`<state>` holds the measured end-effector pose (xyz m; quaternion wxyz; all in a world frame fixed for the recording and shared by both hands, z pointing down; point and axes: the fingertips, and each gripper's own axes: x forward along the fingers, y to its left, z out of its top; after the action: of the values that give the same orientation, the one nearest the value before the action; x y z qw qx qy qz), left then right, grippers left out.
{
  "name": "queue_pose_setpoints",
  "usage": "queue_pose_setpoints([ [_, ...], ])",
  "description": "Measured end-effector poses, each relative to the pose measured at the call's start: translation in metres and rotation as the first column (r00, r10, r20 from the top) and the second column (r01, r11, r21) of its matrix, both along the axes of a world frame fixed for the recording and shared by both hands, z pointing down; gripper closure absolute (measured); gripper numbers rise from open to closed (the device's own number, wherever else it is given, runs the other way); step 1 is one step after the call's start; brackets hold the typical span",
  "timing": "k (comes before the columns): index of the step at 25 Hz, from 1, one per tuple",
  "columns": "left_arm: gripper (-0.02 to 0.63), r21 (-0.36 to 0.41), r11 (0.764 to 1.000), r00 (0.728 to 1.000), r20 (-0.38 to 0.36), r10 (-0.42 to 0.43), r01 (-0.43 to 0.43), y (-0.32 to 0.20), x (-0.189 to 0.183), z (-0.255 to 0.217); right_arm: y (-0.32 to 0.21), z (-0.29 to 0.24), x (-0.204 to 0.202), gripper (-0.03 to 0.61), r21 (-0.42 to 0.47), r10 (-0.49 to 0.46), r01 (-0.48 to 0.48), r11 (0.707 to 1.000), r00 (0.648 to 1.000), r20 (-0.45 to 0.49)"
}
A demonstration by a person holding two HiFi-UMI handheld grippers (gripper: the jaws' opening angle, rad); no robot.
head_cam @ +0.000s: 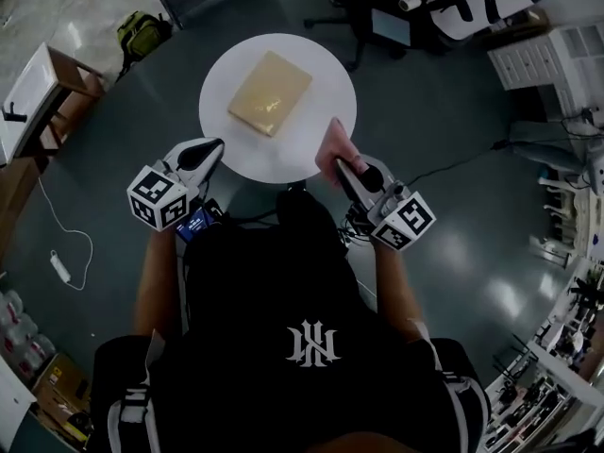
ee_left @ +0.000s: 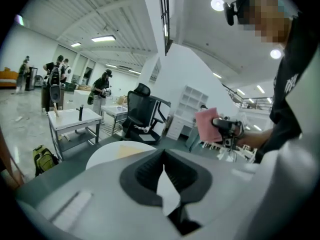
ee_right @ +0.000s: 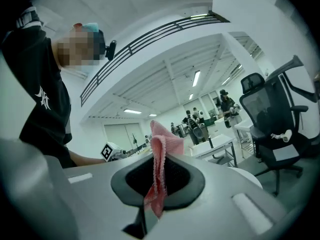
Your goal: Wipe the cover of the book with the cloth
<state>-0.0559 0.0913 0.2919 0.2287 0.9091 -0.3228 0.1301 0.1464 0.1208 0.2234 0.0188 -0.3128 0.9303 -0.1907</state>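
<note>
Table [head_cam: 283,159]: round, white; is being approached at its near rim by both grippers.
Book [head_cam: 270,92]: tan; is being borne flat mid-table, untouched.
Left gripper [head_cam: 215,146]: is being held near-left, jaws together, empty.
Right gripper [head_cam: 336,161]: is being held near-right, jaws clamped on cloth.
Cloth [head_cam: 332,140]: pink; is being pinched upright, clear of book.

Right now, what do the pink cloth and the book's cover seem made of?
The cloth: soft woven or knitted fabric, matte; its ribbed texture and limp folds show. The book cover: probably card or paper, tan, with a faint sheen; too small to be sure.
</note>
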Motion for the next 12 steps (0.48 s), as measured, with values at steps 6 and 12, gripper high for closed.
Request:
queue_pose_setpoints([
  [6, 0.609, -0.038, 0.990, 0.990, 0.047, -0.136, 0.138, -0.030, 0.044, 0.004, -0.060, 0.012, 0.043, 0.563, -0.040, -0.166, 0.167, 0.985, 0.986, 0.021],
  [12, 0.605, -0.104, 0.957, 0.961, 0.087, -0.264, 0.272, -0.041, 0.062, 0.019, -0.101, 0.025, 0.060, 0.563, -0.062, -0.291, 0.294, 0.954, 0.955, 0.057],
])
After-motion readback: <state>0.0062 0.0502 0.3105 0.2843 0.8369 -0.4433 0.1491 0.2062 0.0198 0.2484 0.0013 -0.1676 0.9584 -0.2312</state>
